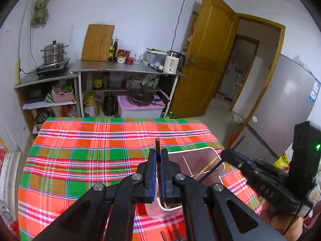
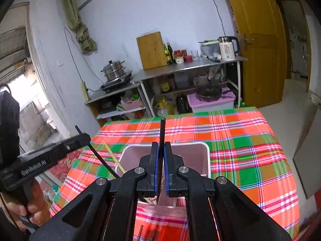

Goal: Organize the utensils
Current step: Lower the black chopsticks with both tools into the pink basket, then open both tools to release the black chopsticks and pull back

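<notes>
My left gripper (image 1: 157, 153) is shut on a black chopstick (image 1: 157, 143) whose tip sticks up past the pads. Just beyond and to its right stands a pale pink divided utensil box (image 1: 202, 150), with a wooden chopstick (image 1: 207, 165) leaning inside. In the right wrist view my right gripper (image 2: 161, 145) is shut on another black chopstick (image 2: 162, 128), held over the same box (image 2: 200, 146). Each gripper also shows at the edge of the other's view: the right gripper (image 1: 225, 154) and the left gripper (image 2: 85, 136), their chopsticks slanting down into the box.
A plaid orange-green cloth (image 1: 90, 156) covers the table. More sticks (image 2: 140, 232) lie on it near the front edge. Behind stand metal shelves (image 1: 128, 70) with a kettle, bottles and pots, a wooden door (image 1: 208, 56), and a grey fridge (image 1: 289, 100) on the right.
</notes>
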A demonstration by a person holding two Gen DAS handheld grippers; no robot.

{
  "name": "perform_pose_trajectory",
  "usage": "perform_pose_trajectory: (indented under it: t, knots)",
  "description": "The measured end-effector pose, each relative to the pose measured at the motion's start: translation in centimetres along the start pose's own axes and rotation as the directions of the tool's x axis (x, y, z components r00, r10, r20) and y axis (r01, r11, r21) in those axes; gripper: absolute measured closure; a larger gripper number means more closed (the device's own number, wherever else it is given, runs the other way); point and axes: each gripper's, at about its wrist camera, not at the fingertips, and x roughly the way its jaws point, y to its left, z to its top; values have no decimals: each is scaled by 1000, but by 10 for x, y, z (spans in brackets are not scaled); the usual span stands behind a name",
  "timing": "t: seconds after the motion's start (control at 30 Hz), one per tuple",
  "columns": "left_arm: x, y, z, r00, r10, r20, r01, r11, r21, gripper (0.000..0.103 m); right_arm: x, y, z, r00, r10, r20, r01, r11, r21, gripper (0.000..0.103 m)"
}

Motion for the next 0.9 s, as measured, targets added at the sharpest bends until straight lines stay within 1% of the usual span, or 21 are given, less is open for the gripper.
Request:
perform_pose_trajectory:
  t: [0.17,0.3,0.37,0.4,0.43,0.47,0.5,0.53,0.77,0.9]
  knots:
    - [1,3,-2,1000,23,1,-23,1000,5,98,2,-1,-1,1000,-5,-1,5,1000,-4,98]
    - [1,6,-3,999,33,-19,-34,999,-12,98,-1,-2,1,1000,-2,-14,2,1000,-2,97]
    - [-2,7,-4,999,37,-21,-37,999,-18,98,-8,-1,1,1000,-5,-4,5,1000,-13,97]
    - [-4,8,-3,999,36,-21,-37,999,-21,97,-11,-1,2,1000,-3,1,3,1000,-15,95]
    - [-7,8,-4,999,33,-20,-34,999,-25,96,-16,0,3,1000,2,8,-2,1000,-15,93]
    - [-10,8,-4,999,35,-18,-35,999,-26,91,-19,0,3,1000,6,13,-6,1000,-15,89]
    - [-13,9,-4,999,38,-15,-38,999,-27,86,-22,1,3,1000,9,18,-9,1000,-17,88]
    - [-16,9,-4,999,37,-11,-38,999,-29,85,-27,1,4,1000,7,23,-6,1000,-21,88]
    - [-44,4,-6,999,37,9,-37,999,-25,84,-55,2,2,999,3,49,-2,1000,-20,88]
    - [-67,-5,-16,999,33,30,-32,999,-14,84,-76,3,-4,998,1,65,1,1000,-22,88]
